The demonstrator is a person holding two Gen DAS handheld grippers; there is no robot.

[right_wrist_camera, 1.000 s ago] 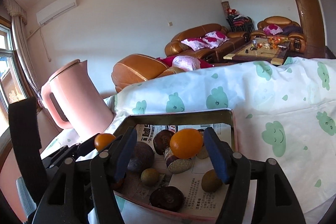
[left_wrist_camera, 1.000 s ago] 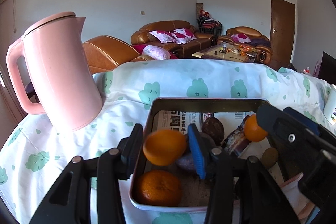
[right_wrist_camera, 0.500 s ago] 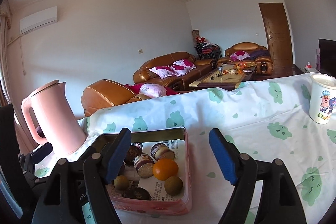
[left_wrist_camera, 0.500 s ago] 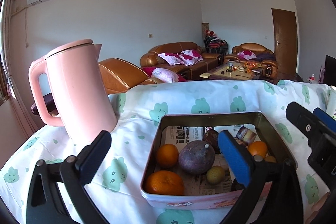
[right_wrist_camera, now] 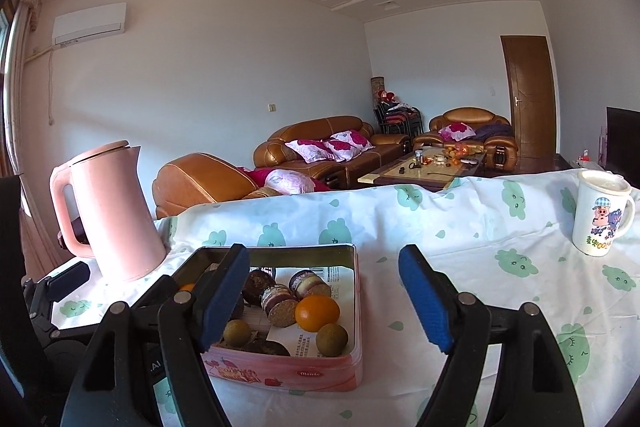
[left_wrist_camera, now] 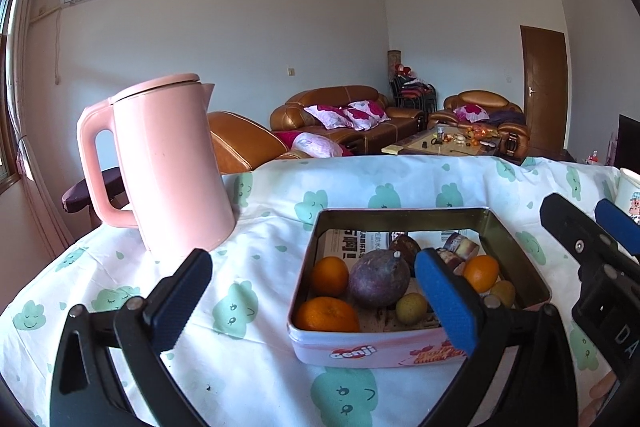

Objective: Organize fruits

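A living room with brown leather sofas lies behind a table [left_wrist_camera: 260, 379] covered in a white cloth with green cloud prints. From the left wrist view, a pink tin [left_wrist_camera: 400, 351] sits on the cloth, lined with newspaper and already holding the fruit: two oranges [left_wrist_camera: 330, 275] at its left side, a large purple fruit [left_wrist_camera: 379, 283] in the middle, a small green one [left_wrist_camera: 412, 308] in front of it, a third orange [left_wrist_camera: 481, 273] toward the right and darker pieces at the back. The left gripper [left_wrist_camera: 312, 303] hovers before the tin, jaws spread wide and holding nothing. No fruit shows loose on the cloth, so the gathering looks mostly or wholly done. A pink kettle [left_wrist_camera: 168, 167] stands just beside the tin on the left, close enough to crowd any reach from that side.

From the right wrist view, the same tin [right_wrist_camera: 288, 371] sits to the lower left, with an orange [right_wrist_camera: 317, 313], two small green fruits [right_wrist_camera: 332, 339] and dark round pieces inside. The right gripper [right_wrist_camera: 324, 301] is also wide apart and empty, one finger over the tin, the other over bare cloth. A cartoon mug [right_wrist_camera: 600, 213] stands well apart at the far right; the kettle [right_wrist_camera: 108, 211] is near the tin's far left corner. The cloth here carries no stray fruit either, so little seems left.
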